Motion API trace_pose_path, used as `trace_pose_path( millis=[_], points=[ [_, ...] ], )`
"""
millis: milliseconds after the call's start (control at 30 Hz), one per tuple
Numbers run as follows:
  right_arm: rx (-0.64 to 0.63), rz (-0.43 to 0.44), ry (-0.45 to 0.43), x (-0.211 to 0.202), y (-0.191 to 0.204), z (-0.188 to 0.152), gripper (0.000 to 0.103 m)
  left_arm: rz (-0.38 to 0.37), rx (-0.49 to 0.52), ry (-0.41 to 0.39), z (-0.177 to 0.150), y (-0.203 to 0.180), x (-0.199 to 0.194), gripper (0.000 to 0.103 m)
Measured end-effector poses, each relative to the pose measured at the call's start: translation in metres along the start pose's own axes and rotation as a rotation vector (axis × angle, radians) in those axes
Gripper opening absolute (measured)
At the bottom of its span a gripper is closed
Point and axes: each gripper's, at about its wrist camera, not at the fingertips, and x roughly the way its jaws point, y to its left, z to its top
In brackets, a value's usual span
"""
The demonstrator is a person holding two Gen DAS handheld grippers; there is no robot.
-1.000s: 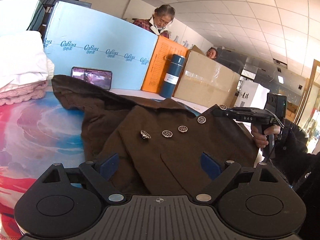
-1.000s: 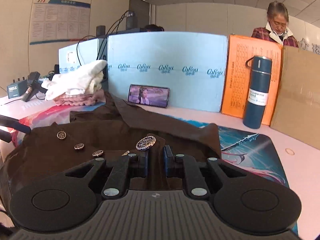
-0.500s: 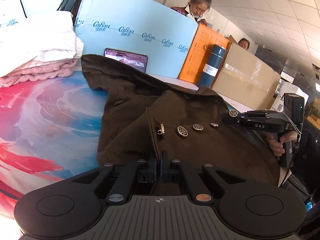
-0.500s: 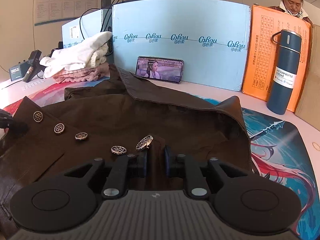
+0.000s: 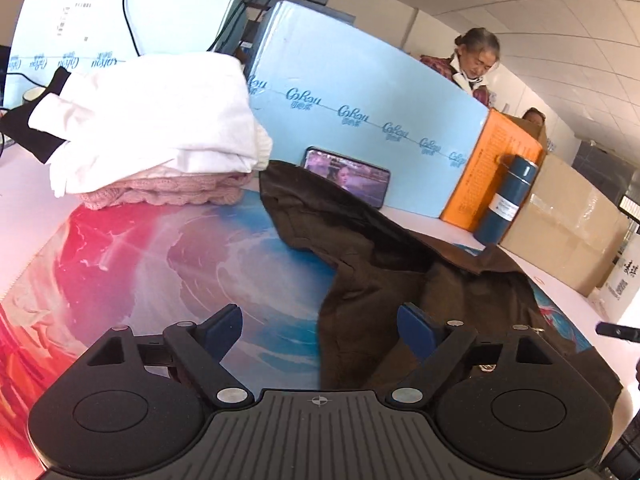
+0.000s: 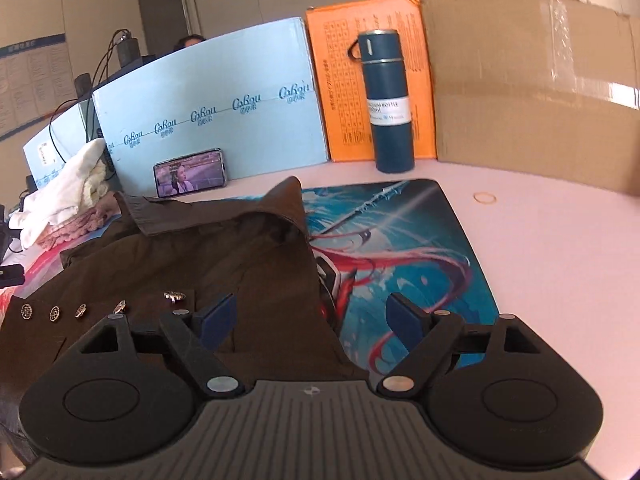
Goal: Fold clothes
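Observation:
A brown jacket [image 5: 380,264] with a row of metal buttons [image 6: 80,311] lies rumpled on the colourful desk mat [image 5: 160,264]. My left gripper [image 5: 320,318] hovers low over the jacket's left edge. Its jaws are opening, and the cloth edge lies between the blue pads [image 5: 226,320] without being pressed. My right gripper [image 6: 310,314] hangs over the jacket's [image 6: 200,256] right edge, where the cloth meets the mat [image 6: 400,240]. Its jaws are opening too, and its pads [image 6: 218,314] are clear of the fabric.
Folded white and pink clothes [image 5: 152,120] are stacked at the far left. A phone [image 6: 190,172] leans on the blue foam board [image 5: 360,120]. A blue bottle [image 6: 386,100], an orange board and a cardboard box [image 6: 532,92] line the back. A person stands behind them.
Half a second ago both grippers were shut on the jacket; now both have opened and let it go. The left view has swung left, the right view right.

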Motion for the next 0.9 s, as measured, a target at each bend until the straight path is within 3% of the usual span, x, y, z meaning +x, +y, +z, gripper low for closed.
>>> trace_pose_path(
  millis=[67, 167, 200, 233, 267, 300, 400, 533, 767, 833, 867, 900],
  points=[
    [0.055, 0.027, 0.044, 0.003, -0.007, -0.013, 0.076, -0.012, -0.017, 0.061, 0.01, 0.012, 0.029, 0.086],
    [0.042, 0.019, 0.049, 0.005, -0.001, -0.026, 0.057, -0.054, 0.04, 0.101, 0.028, 0.003, 0.063, 0.084],
    [0.029, 0.01, 0.051, 0.005, 0.002, -0.027, 0.049, -0.072, 0.071, 0.124, 0.03, -0.004, 0.071, 0.069],
    [0.018, 0.003, 0.055, 0.005, 0.005, -0.028, 0.043, -0.091, 0.103, 0.15, 0.031, -0.012, 0.079, 0.026],
    [0.012, 0.001, 0.062, 0.004, 0.007, -0.028, 0.033, -0.11, 0.134, 0.175, 0.032, -0.02, 0.086, 0.007],
    [-0.008, -0.009, 0.068, 0.003, 0.011, -0.03, 0.024, -0.088, 0.215, 0.174, 0.029, -0.033, 0.089, 0.0],
    [-0.132, -0.084, 0.073, -0.001, 0.031, -0.036, 0.016, 0.021, 0.427, 0.15, 0.023, -0.067, 0.096, 0.0],
    [-0.144, -0.126, 0.081, -0.008, 0.035, -0.041, 0.015, 0.207, 0.57, 0.11, 0.03, -0.076, 0.121, 0.0],
    [-0.124, -0.195, 0.097, -0.013, 0.042, -0.043, 0.015, 0.252, 0.544, 0.106, 0.049, -0.074, 0.144, 0.003],
    [-0.094, -0.218, 0.093, -0.014, 0.041, -0.04, 0.023, 0.234, 0.519, 0.106, 0.054, -0.074, 0.135, 0.008],
    [-0.074, -0.227, 0.083, -0.015, 0.039, -0.038, 0.034, 0.218, 0.504, 0.09, 0.055, -0.074, 0.127, 0.011],
    [-0.058, -0.226, 0.068, -0.017, 0.036, -0.033, 0.041, 0.209, 0.49, 0.066, 0.056, -0.075, 0.117, 0.024]
  ],
)
